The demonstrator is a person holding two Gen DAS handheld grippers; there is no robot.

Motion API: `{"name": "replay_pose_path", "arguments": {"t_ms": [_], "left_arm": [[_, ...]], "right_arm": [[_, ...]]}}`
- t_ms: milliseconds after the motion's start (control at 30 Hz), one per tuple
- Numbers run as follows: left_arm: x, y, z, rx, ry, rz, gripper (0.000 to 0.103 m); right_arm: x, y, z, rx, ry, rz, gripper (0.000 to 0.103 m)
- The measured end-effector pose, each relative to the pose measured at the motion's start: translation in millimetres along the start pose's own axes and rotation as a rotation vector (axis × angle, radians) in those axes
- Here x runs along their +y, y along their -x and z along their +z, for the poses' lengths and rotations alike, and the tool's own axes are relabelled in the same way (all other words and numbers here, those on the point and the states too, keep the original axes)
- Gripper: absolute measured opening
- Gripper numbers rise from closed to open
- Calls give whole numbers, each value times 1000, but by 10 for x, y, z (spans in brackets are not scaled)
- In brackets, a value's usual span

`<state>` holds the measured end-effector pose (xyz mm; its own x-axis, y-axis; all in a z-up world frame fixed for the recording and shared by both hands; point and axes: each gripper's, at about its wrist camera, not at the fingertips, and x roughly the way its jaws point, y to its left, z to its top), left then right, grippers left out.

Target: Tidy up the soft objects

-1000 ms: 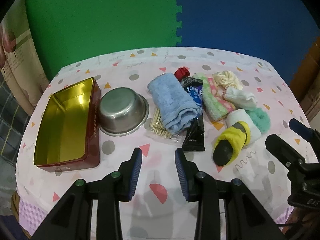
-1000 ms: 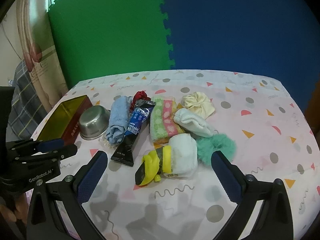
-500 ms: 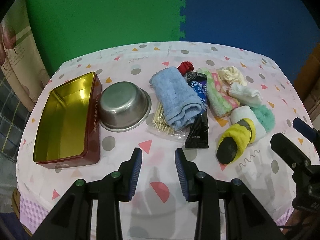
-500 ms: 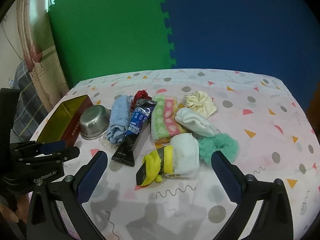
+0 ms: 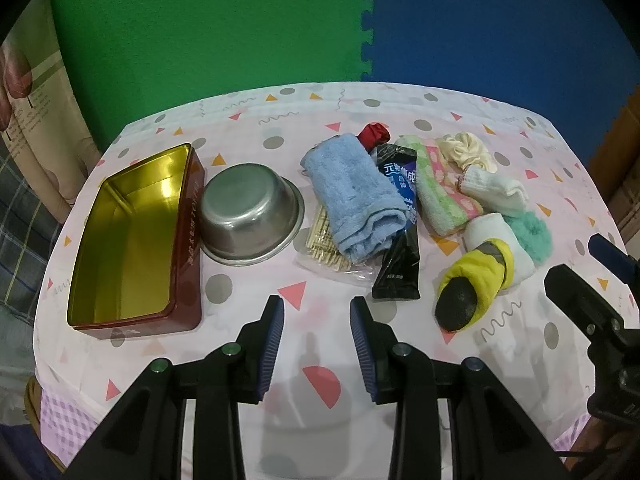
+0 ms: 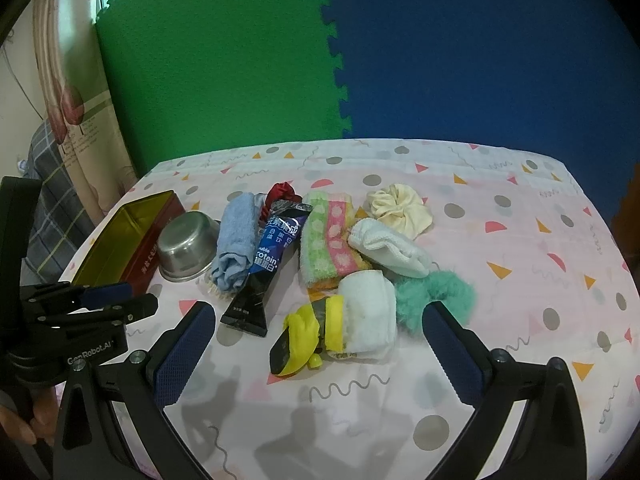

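Ahead | yellow sock (image 6: 308, 330) | between right gripper (image 6: 316, 344) fingers, untouched

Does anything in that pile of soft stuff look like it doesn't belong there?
Yes. A black snack packet lies among the cloths, leaning on the blue towel, and a clear bag of thin sticks is pinned under that towel. Neither looks soft. The tin holds nothing yet.
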<state>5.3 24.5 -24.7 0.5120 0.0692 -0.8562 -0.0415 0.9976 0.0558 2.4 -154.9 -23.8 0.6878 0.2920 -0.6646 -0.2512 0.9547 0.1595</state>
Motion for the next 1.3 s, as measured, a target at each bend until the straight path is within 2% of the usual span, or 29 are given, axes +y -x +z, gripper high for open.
{"name": "replay_pose_path", "arguments": {"t_ms": [967, 1300], "left_arm": [[-45, -53, -5, 17, -7, 2, 35], [23, -124, 22, 31, 4, 6, 35]], "right_arm": [[38, -63, 49, 4, 26, 9, 103], [-190, -187, 154, 15, 85, -29, 100]]}}
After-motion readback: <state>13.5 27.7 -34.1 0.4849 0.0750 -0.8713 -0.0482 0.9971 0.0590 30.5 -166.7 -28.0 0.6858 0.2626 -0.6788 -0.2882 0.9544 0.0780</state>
